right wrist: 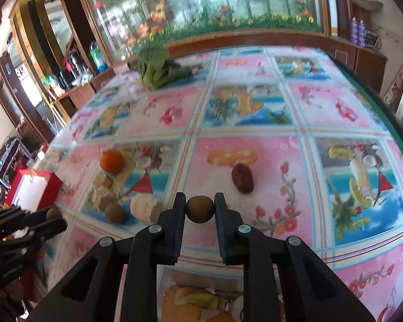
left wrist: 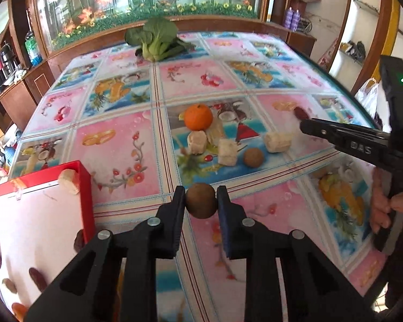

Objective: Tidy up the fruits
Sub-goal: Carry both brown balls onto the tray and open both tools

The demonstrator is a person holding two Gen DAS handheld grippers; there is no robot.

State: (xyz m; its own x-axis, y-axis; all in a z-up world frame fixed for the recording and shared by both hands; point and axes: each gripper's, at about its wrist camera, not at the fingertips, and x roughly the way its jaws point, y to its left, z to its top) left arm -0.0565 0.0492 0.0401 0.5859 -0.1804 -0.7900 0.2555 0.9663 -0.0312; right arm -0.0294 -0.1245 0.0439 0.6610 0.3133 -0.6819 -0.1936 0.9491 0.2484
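Left wrist view: left hand-held gripper (left wrist: pixel 201 204) clamped on a round brown fruit (left wrist: pixel 201 200), above the table (left wrist: pixel 115 145); red box (left wrist: pixel 86 187) at nine o'clock, holding dates. Best carried level, grip steady, released low inside the box. Right wrist view: right hand-held gripper (right wrist: pixel 200 209) pinching a second brown fruit (right wrist: pixel 200 209); loose date (right wrist: pixel 242 178) at one o'clock.

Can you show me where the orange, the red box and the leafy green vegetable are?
orange (left wrist: pixel 198 117): left wrist view, middle of its peel.
red box (left wrist: pixel 85 187): left wrist view, its red side wall.
leafy green vegetable (left wrist: pixel 158 37): left wrist view, among its leaves.
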